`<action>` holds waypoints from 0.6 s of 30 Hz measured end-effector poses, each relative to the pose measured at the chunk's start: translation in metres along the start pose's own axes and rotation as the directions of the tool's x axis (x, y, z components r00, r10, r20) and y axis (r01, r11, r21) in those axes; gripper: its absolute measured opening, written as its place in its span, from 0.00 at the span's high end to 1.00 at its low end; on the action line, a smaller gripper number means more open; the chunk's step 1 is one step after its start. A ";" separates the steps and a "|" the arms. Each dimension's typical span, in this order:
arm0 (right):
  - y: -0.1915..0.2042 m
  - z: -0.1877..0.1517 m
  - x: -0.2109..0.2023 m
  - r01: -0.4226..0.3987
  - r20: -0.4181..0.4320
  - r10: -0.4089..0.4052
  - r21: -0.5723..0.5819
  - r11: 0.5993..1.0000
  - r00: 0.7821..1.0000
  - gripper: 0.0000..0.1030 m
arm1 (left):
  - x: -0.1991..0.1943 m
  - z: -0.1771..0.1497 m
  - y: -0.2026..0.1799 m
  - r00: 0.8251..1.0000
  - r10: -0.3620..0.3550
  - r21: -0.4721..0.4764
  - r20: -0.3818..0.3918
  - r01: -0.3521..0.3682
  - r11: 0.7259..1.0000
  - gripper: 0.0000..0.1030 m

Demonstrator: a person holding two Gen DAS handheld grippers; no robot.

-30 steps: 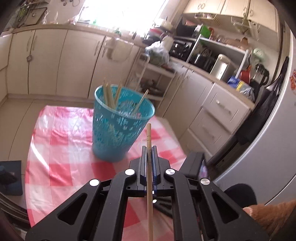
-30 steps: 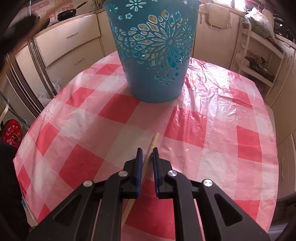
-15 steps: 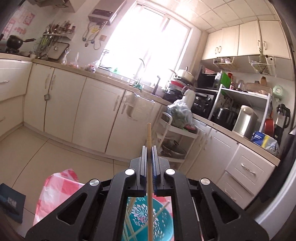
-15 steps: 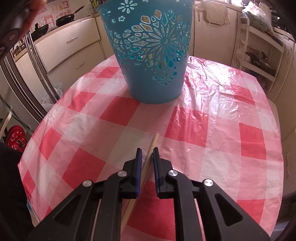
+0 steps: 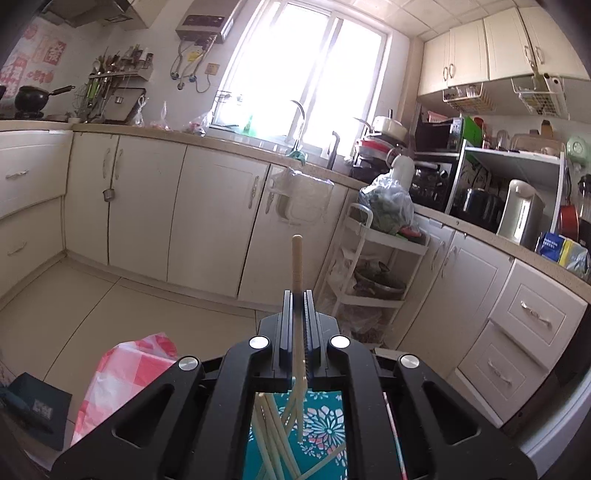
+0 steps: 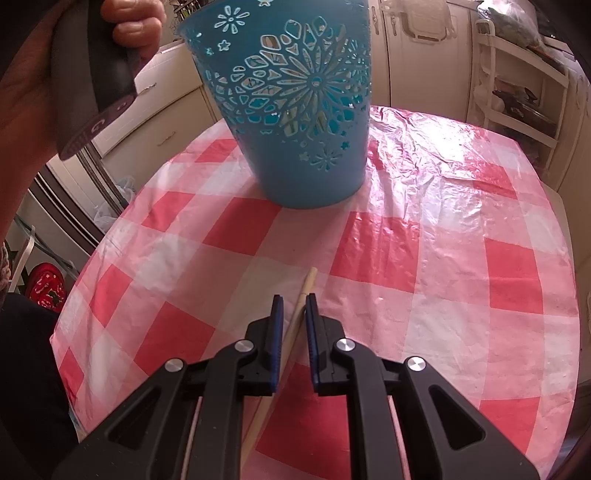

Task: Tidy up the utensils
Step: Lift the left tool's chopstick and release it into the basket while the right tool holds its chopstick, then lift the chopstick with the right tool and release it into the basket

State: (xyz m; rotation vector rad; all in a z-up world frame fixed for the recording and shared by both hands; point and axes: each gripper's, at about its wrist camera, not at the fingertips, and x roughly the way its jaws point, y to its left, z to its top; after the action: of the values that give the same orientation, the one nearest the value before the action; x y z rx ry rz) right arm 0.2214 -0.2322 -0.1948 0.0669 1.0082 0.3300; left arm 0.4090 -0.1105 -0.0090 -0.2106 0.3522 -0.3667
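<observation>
The left gripper (image 5: 297, 295) is clamped on a wooden chopstick (image 5: 297, 258) that stands upright between its jaws, directly above the teal cut-out basket (image 5: 325, 428), where several more chopsticks (image 5: 271, 424) lean inside. The right gripper (image 6: 294, 301) points down at the worktop (image 6: 461, 295) with its jaws slightly apart, straddling a second chopstick (image 6: 308, 282) that lies flat on the red-and-white checked cloth and touches neither pad. In the right wrist view the basket stands at twelve o'clock from that gripper, and a hand (image 6: 133, 26) holding the other tool's handle shows at ten o'clock.
</observation>
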 end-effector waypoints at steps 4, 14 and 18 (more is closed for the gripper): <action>0.003 0.000 0.001 0.006 0.000 -0.006 -0.008 1.000 1.000 0.87 | 0.000 -0.015 -0.005 0.993 -0.004 0.068 -0.116 0.012 0.998 0.95; 0.012 -0.001 -0.002 -0.015 -0.024 0.014 -0.035 0.999 1.000 0.63 | -0.096 -0.051 0.027 0.979 0.123 0.120 -0.163 -0.104 0.987 0.40; 0.013 -0.004 -0.003 0.033 -0.022 -0.034 -0.046 0.998 0.999 0.72 | -0.129 -0.070 0.053 0.965 0.165 0.062 -0.202 -0.155 0.986 0.35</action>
State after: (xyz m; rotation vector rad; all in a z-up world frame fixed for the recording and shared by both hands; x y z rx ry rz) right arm 0.2131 -0.2216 -0.1920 0.0048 1.0230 0.3242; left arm 0.2866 -0.0220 -0.0492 -0.0984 0.5623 -0.2367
